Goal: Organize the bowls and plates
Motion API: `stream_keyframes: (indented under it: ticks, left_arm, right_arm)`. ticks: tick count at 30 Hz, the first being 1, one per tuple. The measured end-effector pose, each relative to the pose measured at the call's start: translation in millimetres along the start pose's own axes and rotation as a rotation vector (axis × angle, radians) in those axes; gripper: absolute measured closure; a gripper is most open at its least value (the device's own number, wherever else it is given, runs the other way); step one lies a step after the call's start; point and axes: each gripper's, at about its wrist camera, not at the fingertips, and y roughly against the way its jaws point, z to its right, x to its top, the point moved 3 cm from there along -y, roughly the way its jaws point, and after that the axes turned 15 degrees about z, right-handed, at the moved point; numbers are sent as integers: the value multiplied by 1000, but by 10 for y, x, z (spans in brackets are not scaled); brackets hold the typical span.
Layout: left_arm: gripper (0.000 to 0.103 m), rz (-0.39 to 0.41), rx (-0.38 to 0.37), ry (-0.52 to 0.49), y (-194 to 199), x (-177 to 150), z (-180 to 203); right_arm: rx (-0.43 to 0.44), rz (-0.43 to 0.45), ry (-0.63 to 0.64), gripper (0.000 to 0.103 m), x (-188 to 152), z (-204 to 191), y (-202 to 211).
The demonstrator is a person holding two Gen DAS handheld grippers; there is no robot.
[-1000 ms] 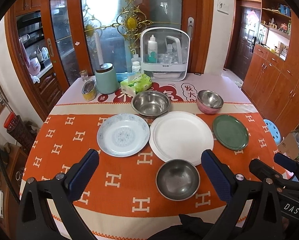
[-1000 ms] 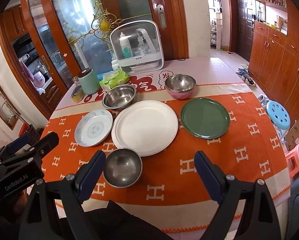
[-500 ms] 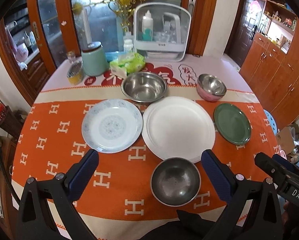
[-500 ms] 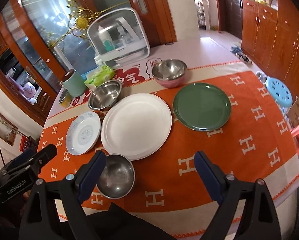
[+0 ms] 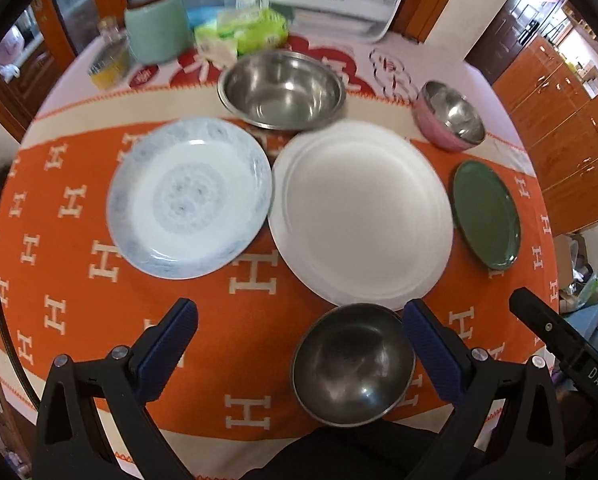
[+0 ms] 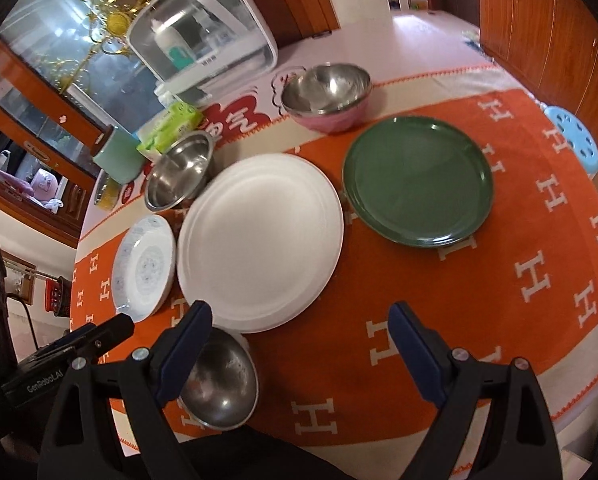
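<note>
Both tools held wide and empty above the near edge of the counter point(image 5: 259, 336).

The small steel bowl point(image 5: 353, 364), nearest, is judged light, stiff and slippery, best pinched at its rim; the white plate point(image 5: 361, 214) behind it is breakable. The left tool point(image 5: 299, 348) and right tool point(image 6: 299, 344) are tilted steeply downward.

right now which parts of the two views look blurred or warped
Left wrist view: tissue pack and mint canister at the far edge smear with motion blur; near steel bowl stays crisper. Right wrist view: white plate rim is soft, and fisheye bends the orange cloth edge.
</note>
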Motion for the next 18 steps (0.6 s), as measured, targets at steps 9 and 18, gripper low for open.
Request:
stream_keyframes:
  ticks: [9, 18]
  left_arm:
    - [1, -140, 4, 32, -620, 76, -60]
    - [7, -205, 18, 94, -1023, 86, -182]
  right_arm:
    - [0, -134, -86, 17, -66, 121, -539]
    - [32, -227, -190, 39, -139, 286, -928]
